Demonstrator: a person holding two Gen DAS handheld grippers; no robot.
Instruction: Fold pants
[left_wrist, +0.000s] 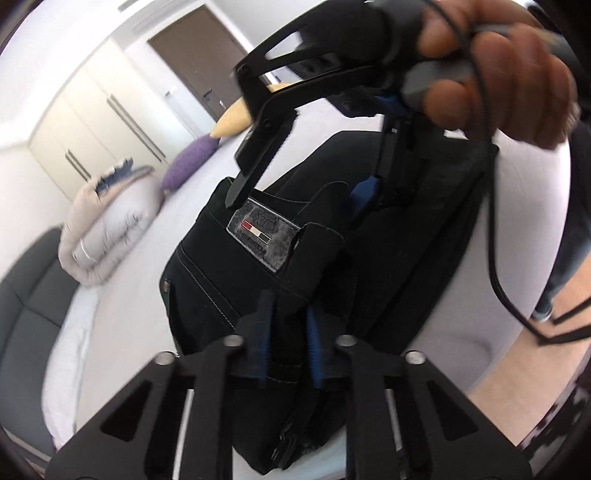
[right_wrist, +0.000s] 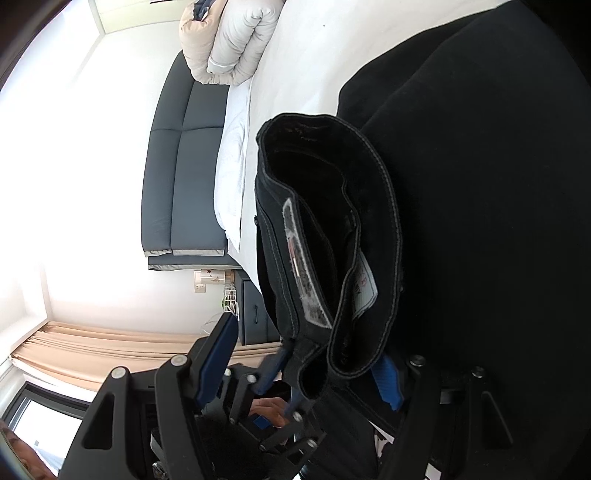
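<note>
Pants (left_wrist: 288, 266) on bed (left_wrist: 147, 295), waistband toward your left gripper (left_wrist: 290, 360), long axis running away from it. Left gripper clamped on waistband. Right gripper (right_wrist: 306, 369) spread wide, waistband between fingers, contact unclear. Far leg ends cut off, dark.

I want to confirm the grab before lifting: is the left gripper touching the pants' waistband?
Touching. The left wrist view shows the left gripper with its blue pads pinched onto the waistband of the pants.
</note>
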